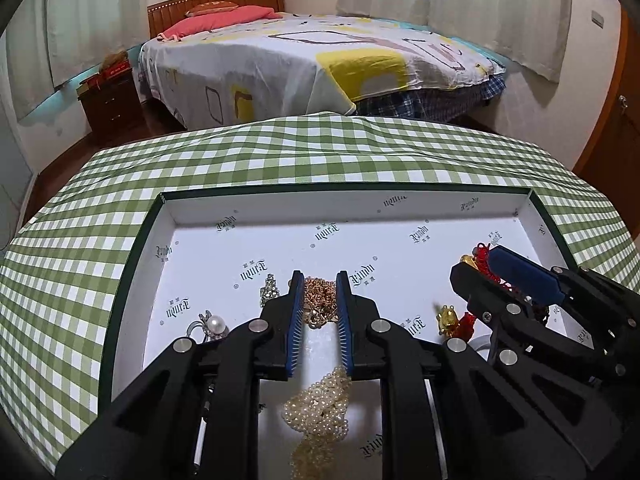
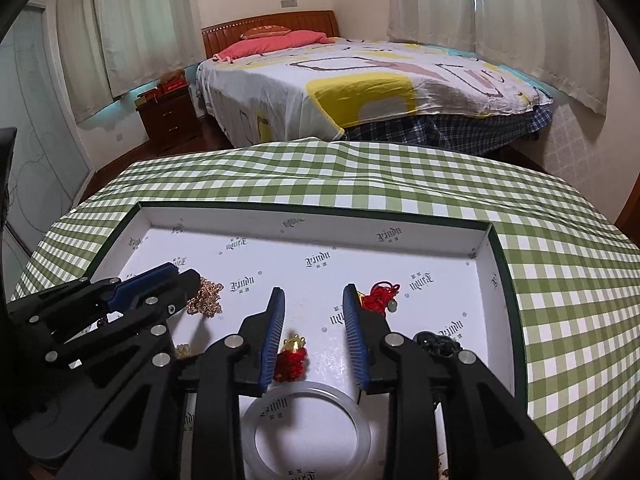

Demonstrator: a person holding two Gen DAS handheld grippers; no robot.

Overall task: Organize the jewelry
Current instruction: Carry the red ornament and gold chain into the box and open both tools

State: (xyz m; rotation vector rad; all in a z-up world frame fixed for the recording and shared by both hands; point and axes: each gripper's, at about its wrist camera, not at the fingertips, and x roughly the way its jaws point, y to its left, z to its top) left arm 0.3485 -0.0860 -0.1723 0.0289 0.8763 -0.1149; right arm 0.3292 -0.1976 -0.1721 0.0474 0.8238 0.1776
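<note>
A white-lined box (image 1: 344, 190) with a dark green rim lies on the checked tablecloth and holds the jewelry. My left gripper (image 1: 319, 280) reaches down into it with a narrow gap between its jaws. A heap of gold chain (image 1: 320, 300) lies on the box floor in that gap. A pearl necklace (image 1: 320, 412) lies under its base. My right gripper (image 2: 314, 288) stands open over a gold charm on a red tassel (image 2: 294, 354), close to its left finger. A second red-corded charm (image 2: 378, 294) lies just outside its right finger.
A clear bangle (image 2: 304, 428) lies under the right gripper's base and a black bead bracelet (image 2: 438, 344) beside it. A pearl ring (image 1: 216, 325) and a crystal brooch (image 1: 270, 288) lie left of the left gripper. The box's far half is bare. A bed stands beyond the table.
</note>
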